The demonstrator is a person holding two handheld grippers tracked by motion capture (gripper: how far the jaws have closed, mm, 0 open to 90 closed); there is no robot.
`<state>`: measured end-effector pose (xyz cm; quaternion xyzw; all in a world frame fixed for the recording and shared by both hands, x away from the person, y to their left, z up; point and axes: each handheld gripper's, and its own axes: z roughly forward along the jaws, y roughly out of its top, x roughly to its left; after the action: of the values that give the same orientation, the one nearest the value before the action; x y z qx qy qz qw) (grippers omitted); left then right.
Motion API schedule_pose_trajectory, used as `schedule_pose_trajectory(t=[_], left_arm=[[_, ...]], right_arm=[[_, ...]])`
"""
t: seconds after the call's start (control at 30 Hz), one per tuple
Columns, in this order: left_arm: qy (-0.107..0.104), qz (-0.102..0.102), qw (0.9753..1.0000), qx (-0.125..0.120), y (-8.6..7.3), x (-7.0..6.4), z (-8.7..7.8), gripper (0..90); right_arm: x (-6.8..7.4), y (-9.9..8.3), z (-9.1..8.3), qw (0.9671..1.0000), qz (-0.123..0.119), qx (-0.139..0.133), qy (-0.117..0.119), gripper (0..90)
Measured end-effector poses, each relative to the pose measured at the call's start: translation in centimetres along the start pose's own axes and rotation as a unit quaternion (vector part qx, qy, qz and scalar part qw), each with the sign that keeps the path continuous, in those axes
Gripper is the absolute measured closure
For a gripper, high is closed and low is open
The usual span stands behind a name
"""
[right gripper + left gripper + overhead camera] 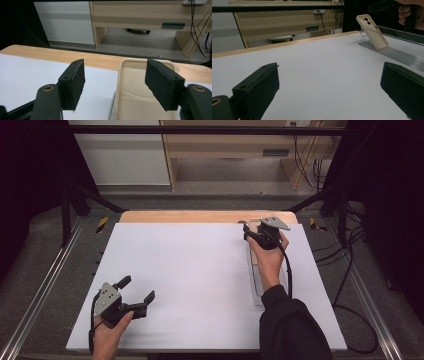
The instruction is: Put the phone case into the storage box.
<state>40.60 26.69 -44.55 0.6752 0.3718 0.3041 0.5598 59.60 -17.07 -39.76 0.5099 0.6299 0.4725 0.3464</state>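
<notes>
Right gripper (113, 87): my jaws stand wide, holding nothing | phone case (142, 92) lies just ahead between them, leaning on clear stand (372, 46), long axis running away from me | left gripper (135, 295): agape, empty, well apart on white table (200, 270).

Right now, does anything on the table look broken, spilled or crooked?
Nothing stands out. The beige phone case leans on its clear stand on purpose, and the white table shows no spill. Both tools are open.

Grey floor (225, 182), wooden desk (150, 15), white cabinet (65, 22), dangling cables (305, 155)
</notes>
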Motion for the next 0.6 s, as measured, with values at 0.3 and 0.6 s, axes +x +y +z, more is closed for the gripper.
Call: schedule_pose_trajectory(t=[0.3,0.6], left_arm=[[-0.001,0.001,1.0000,0.001,-0.02,-0.06,0.04,1.7],[0.000,0.000,1.0000,0.000,-0.03,0.07,0.00,1.7]], right_arm=[[0.28,0.27,-0.37,0.9999,0.001,-0.001,0.011,22.5],[0.41,0.58,-0.55,0.9998,0.014,-0.001,0.014,9.4]])
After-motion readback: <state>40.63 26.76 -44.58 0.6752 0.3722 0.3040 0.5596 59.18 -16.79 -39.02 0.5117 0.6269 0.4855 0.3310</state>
